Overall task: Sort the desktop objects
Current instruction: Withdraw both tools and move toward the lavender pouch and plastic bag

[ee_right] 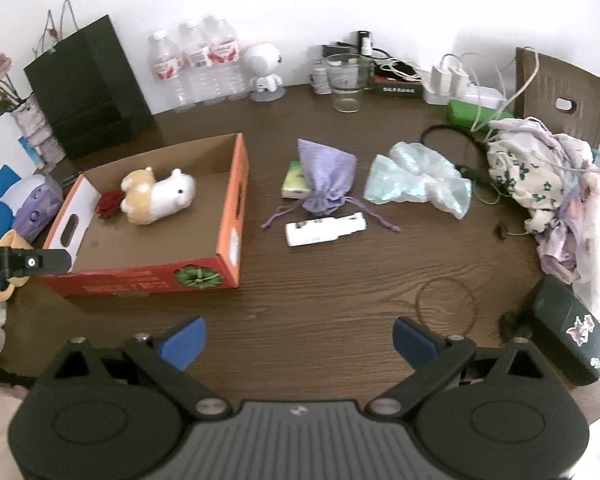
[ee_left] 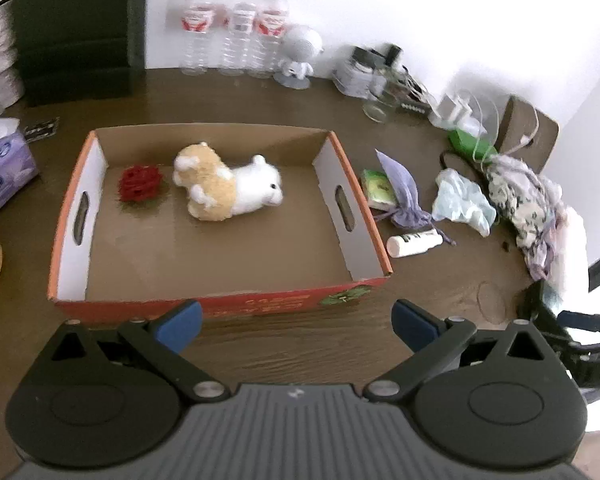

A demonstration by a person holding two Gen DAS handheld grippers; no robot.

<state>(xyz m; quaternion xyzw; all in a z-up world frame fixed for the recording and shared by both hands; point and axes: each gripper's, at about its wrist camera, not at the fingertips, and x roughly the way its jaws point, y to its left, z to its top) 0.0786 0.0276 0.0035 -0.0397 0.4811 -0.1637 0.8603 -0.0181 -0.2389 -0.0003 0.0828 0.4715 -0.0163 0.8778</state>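
An orange cardboard box [ee_left: 344, 172] [ee_right: 238, 184] lies open on the brown table. Inside it rest a white-and-tan plush toy [ee_left: 228, 184] [ee_right: 158, 196] and a red ball [ee_left: 140, 184] [ee_right: 108, 204]. To the right of the box sit a lilac drawstring pouch [ee_left: 404, 192] [ee_right: 326, 178], a green tissue pack [ee_left: 378, 190] [ee_right: 294, 180], a white tube [ee_left: 414, 242] [ee_right: 326, 228] and a pale blue crumpled bag [ee_left: 462, 202] [ee_right: 418, 178]. My left gripper [ee_left: 296, 324] hangs open before the box's near wall, holding nothing. My right gripper [ee_right: 298, 338] is open over bare table.
Water bottles [ee_left: 234, 26] [ee_right: 198, 64], a white robot figure [ee_left: 300, 56] [ee_right: 264, 70], a glass [ee_right: 346, 82], chargers and cables line the back wall. A dark bag [ee_right: 88, 84] stands back left, a tissue box [ee_left: 2, 164] left, piled floral cloth [ee_right: 548, 176] and a black case [ee_right: 568, 336] right.
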